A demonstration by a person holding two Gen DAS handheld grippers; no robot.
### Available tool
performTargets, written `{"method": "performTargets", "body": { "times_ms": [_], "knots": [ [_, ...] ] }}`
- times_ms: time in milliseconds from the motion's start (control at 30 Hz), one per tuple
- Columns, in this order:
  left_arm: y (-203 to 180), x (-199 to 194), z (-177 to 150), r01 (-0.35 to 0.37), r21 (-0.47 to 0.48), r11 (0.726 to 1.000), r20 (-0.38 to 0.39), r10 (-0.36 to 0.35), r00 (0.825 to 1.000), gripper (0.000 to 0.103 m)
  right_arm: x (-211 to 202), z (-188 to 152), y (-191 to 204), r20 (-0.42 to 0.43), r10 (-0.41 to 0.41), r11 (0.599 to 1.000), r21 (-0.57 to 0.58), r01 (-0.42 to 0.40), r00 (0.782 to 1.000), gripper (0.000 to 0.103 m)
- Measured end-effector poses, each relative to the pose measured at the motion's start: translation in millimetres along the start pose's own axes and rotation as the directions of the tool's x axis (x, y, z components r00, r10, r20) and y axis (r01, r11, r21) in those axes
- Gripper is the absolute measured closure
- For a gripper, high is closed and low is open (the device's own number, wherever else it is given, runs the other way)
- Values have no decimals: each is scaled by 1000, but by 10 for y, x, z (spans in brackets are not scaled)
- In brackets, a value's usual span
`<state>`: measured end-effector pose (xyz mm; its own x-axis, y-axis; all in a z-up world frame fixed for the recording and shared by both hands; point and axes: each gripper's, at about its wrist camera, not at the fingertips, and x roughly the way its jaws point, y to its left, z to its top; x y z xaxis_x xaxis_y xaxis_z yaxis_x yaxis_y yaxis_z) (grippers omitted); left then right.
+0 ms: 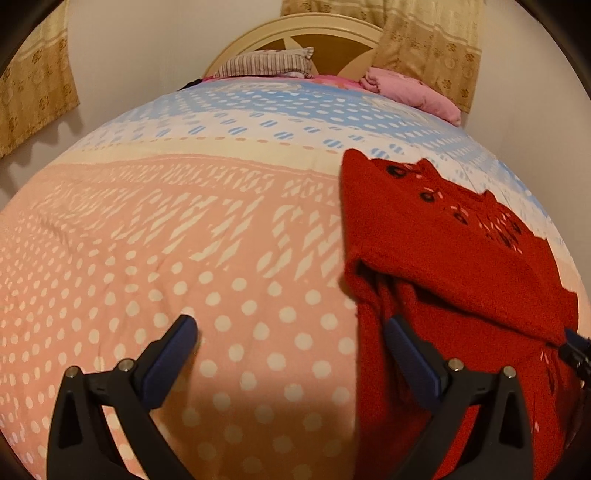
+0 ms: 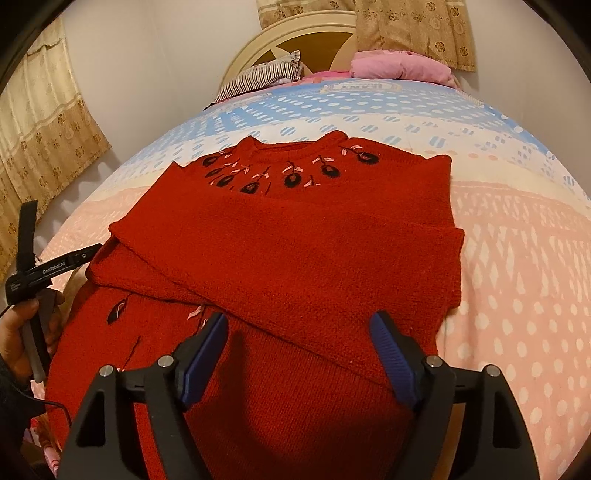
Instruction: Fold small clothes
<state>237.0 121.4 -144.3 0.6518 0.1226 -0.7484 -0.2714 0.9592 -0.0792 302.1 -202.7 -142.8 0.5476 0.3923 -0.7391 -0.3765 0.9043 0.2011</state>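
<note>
A small red knitted sweater (image 2: 303,258) with dark embroidered flowers near the collar lies flat on the bed, both sleeves folded across its front. My right gripper (image 2: 299,325) is open above the sweater's lower part, holding nothing. In the left wrist view the sweater (image 1: 436,240) lies at the right. My left gripper (image 1: 291,325) is open at the sweater's left edge, its right finger over the red knit and its left finger over the bedspread. The left gripper's body also shows at the far left of the right wrist view (image 2: 48,269), held by a hand.
The bedspread (image 1: 184,240) is pink with white dots, with blue bands farther back. A striped pillow (image 1: 266,62) and pink bedding (image 2: 402,66) lie at the cream headboard (image 2: 314,33). Beige curtains (image 2: 48,129) hang on the left and behind the headboard.
</note>
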Motion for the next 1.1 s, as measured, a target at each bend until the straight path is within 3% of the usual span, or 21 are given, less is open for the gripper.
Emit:
{"method": "performTargets", "body": {
  "times_ms": [333, 567, 1100],
  "knots": [
    [-94, -208, -152, 11, 46, 999, 24, -12, 1000, 0, -63, -71, 99, -1, -42, 999, -15, 42, 999, 23],
    [-114, -393, -286, 37, 71, 997, 12, -38, 999, 0, -228, -178, 154, 40, -35, 999, -7, 35, 999, 23],
    [-246, -825, -574, 91, 149, 985, 16, -94, 995, 0, -403, -502, 405, 17, -31, 998, -61, 32, 999, 23]
  ]
}}
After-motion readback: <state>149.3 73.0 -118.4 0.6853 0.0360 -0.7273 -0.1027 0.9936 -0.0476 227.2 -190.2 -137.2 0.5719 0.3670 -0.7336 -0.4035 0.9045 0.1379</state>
